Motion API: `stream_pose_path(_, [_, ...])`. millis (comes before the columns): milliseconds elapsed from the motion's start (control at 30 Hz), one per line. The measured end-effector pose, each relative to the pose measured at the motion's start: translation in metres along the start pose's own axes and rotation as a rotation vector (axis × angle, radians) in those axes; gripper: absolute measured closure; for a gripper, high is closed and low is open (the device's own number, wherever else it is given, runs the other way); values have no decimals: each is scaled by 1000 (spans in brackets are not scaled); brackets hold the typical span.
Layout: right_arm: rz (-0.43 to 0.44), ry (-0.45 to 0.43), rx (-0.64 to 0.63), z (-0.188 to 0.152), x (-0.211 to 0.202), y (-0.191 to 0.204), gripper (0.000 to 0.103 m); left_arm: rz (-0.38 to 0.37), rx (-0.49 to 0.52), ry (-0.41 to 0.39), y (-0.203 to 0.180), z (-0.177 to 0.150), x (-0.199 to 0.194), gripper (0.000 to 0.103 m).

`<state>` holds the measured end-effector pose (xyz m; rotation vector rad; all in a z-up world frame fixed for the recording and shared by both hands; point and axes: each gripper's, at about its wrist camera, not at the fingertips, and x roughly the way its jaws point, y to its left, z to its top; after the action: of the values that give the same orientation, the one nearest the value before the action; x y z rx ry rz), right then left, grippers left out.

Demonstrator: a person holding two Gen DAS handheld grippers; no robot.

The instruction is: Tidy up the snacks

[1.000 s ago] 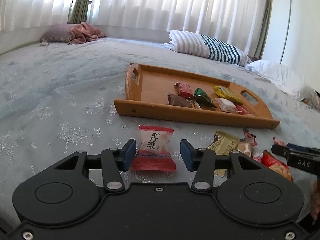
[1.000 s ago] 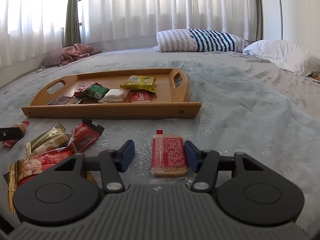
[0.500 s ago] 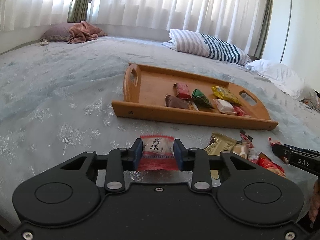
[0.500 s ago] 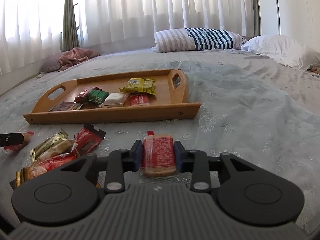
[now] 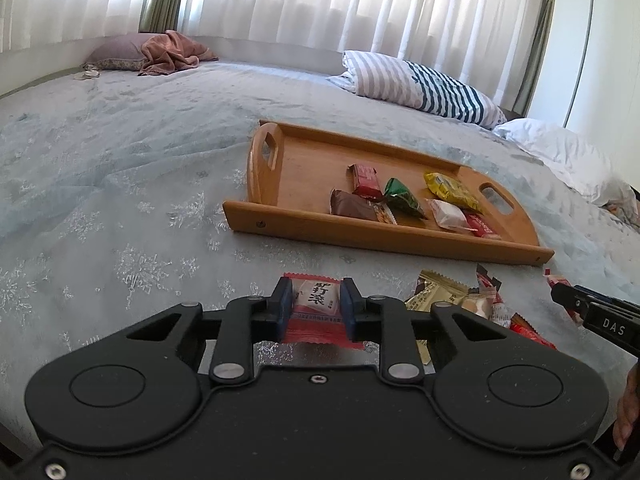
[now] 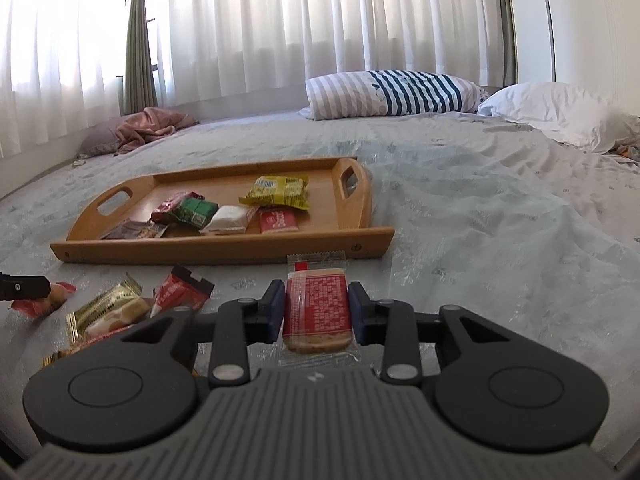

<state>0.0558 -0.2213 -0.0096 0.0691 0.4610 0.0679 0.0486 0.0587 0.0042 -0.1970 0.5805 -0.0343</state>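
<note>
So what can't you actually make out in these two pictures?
- Left wrist view: loose snack pile, near part hidden behind the left gripper body.
- Left wrist view: right gripper, cut off by the right edge.
- Right wrist view: cracker packet, small print unreadable.

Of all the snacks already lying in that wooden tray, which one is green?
The green triangular packet, mid-tray between the red packet and the yellow one; it alone is green.
</note>
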Motion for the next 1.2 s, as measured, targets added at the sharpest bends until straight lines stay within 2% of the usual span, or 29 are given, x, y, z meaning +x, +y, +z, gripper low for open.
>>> stream_pose_path(500, [4, 7, 15, 1, 2, -2, 64, 19, 46, -3, -6, -5, 2, 79])
stream_pose_path(667, [8, 16, 19, -5, 3, -1, 64, 22, 57, 8, -9, -7, 8, 75])
stream_pose_path(767, [9, 23, 18, -7, 3, -1, 64, 37, 57, 45, -10, -8, 15, 70])
stream_pose_path(833, [10, 24, 17, -7, 2, 0, 64, 46, 60, 36, -11, -10, 17, 70])
stream_pose_path(1200, [14, -9, 8, 5, -1, 1, 64, 35, 62, -1, -12, -2, 4, 76])
